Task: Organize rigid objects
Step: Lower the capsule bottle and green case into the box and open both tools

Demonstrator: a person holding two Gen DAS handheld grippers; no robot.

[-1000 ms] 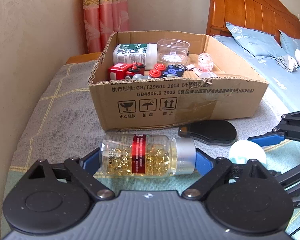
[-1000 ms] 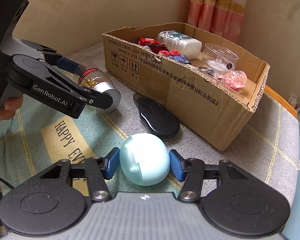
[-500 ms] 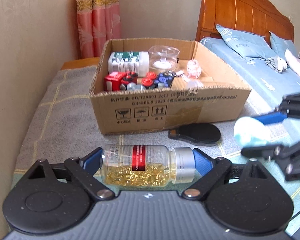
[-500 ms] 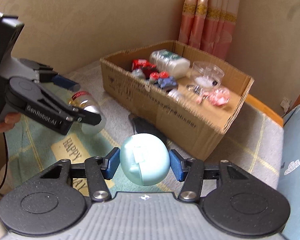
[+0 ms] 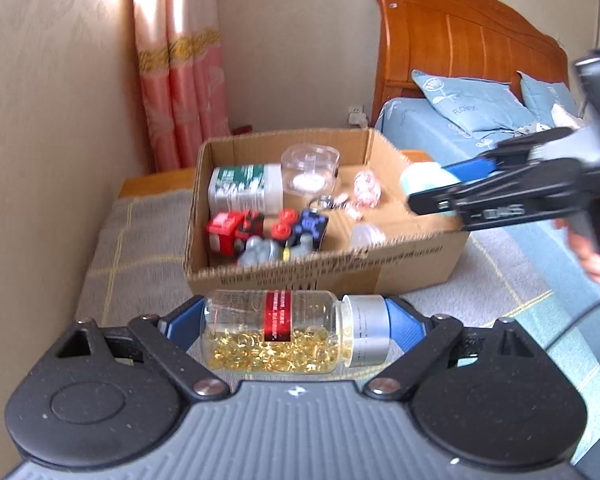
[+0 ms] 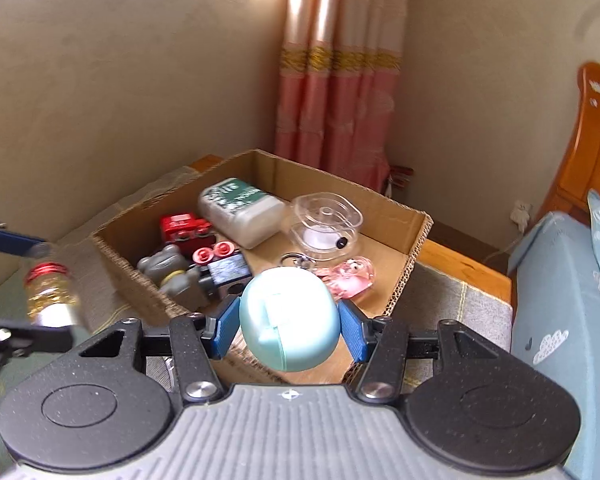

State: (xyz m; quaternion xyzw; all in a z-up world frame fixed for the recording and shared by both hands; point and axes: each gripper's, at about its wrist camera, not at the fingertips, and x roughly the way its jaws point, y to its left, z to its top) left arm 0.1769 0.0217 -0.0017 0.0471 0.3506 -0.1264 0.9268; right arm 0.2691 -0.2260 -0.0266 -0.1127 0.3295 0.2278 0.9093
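My left gripper [image 5: 294, 330] is shut on a clear bottle of yellow capsules [image 5: 284, 336] with a red label and silver cap, held crosswise in the air just before the cardboard box [image 5: 412, 268]. My right gripper [image 6: 288, 322] is shut on a pale blue egg-shaped case [image 6: 288, 320] and holds it over the box's right front part [image 6: 414, 248]. In the left wrist view the case [image 5: 426, 178] hangs above the box's right side. In the right wrist view the bottle [image 6: 50, 296] is at far left.
The box holds a white green-labelled bottle [image 5: 246, 192], a clear plastic container [image 5: 310, 168], a red toy [image 5: 230, 234], a pink trinket [image 5: 366, 188] and several small toys. A checked blanket [image 5: 136, 248] lies under it. A bed with a wooden headboard [image 5: 460, 48] is right; wall and curtain [image 5: 176, 76] behind.
Both grippers rose and moved toward the box with their objects. The blue case now hangs over the box's right side; the bottle is lifted higher before the front wall.
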